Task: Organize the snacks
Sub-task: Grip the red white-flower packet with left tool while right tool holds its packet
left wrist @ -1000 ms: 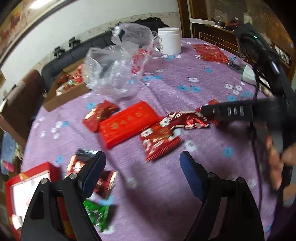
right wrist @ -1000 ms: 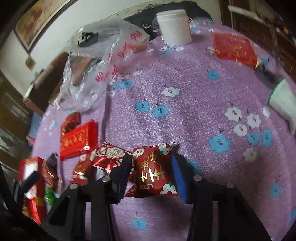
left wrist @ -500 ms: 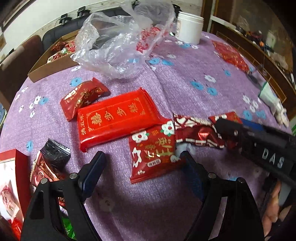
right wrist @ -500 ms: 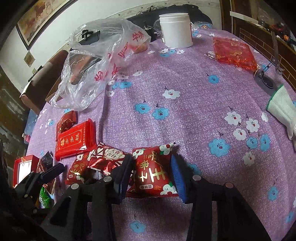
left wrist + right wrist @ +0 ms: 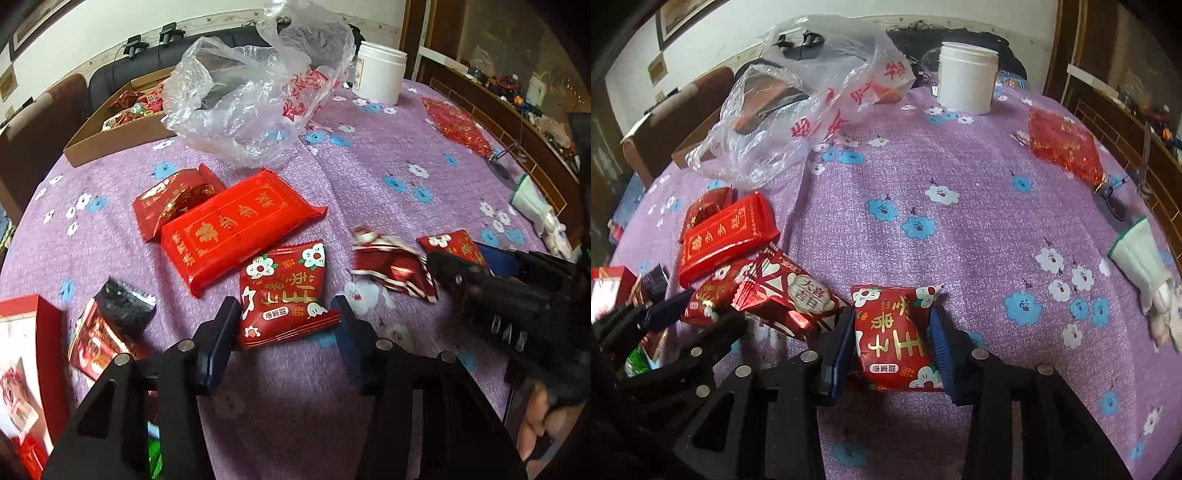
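Several red snack packets lie on a purple flowered tablecloth (image 5: pixel 960 236). My left gripper (image 5: pixel 286 332) is open, its fingers on either side of a red flowered packet (image 5: pixel 284 291) on the cloth. My right gripper (image 5: pixel 894 347) has its pads against both sides of another red flowered packet (image 5: pixel 895 343), which still rests on the table. It shows in the left wrist view (image 5: pixel 456 245) too. A shiny red packet (image 5: pixel 790 299) lies between them. A long red bar pack (image 5: pixel 236 229) and a small red packet (image 5: pixel 173 197) lie further back.
A crumpled clear plastic bag (image 5: pixel 258 99), a white jar (image 5: pixel 967 81) and a cardboard box of snacks (image 5: pixel 114 129) stand at the back. A red mesh bag (image 5: pixel 1063 151) and a white glove (image 5: pixel 1141 254) lie right. A red box (image 5: pixel 26 362) and a dark packet (image 5: pixel 110 332) sit left.
My left gripper has moved forward and down until its fingers straddle the flowered packet. My right gripper has stayed closed around its packet in the same place.
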`<state>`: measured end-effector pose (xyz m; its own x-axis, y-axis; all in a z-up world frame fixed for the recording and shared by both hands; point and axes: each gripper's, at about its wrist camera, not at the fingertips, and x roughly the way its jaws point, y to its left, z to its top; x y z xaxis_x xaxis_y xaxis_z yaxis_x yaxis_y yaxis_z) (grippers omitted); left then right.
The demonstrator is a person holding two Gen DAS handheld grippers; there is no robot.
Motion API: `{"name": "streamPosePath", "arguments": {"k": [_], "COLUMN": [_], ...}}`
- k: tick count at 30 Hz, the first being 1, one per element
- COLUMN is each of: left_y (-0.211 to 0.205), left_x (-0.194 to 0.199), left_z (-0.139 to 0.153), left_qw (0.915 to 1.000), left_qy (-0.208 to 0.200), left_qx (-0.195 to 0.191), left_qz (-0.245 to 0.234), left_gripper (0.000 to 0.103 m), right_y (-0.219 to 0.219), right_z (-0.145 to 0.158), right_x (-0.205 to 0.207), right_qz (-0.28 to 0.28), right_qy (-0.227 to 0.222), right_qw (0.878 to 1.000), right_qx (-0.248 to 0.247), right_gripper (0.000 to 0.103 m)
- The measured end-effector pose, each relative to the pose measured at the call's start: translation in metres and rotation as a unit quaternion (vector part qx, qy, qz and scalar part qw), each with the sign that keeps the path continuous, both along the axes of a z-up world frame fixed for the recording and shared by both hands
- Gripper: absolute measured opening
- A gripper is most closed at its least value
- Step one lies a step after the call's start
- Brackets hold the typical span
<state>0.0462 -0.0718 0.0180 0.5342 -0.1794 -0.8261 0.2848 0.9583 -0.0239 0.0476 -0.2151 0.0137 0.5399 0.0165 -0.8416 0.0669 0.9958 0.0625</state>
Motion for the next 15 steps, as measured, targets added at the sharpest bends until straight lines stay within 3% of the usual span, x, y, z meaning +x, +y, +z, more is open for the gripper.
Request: {"name": "streamPosePath", "arguments": {"k": [4,9,12,15], "left_y": [0.007,0.019,0.031,0.042], "left_x": [-0.016,-0.049,-0.07,-0.087], "left_z": [0.006,0.022,0.03,0.03], "left_qw": [0.9999,0.9991,0.9983,0.9982], "left_qy": [-0.009,-0.042,-0.059,-0.059], "left_qx": [-0.003,0.0,-0.001,-0.002], "left_qz": [-0.006,-0.006,-0.002,-0.001], "left_gripper": [0.049,0.05,0.05,0.05], "right_y": [-0.012,-0.024,-0.021,-0.008], "right_z": [0.003,0.007,0.01,0.016], "right_x": [-0.001,-0.003,-0.004,-0.007], "right_qz": [-0.003,0.015,0.024,0.042], "right_qy": [0.001,-0.002,-0.006,-0.014], "right_qw": [0.999,0.987,0.981,0.981], "right_qx": [0.051,0.162,0.191,0.189], "right_gripper": [0.04,0.039,0.039,0.038]}}
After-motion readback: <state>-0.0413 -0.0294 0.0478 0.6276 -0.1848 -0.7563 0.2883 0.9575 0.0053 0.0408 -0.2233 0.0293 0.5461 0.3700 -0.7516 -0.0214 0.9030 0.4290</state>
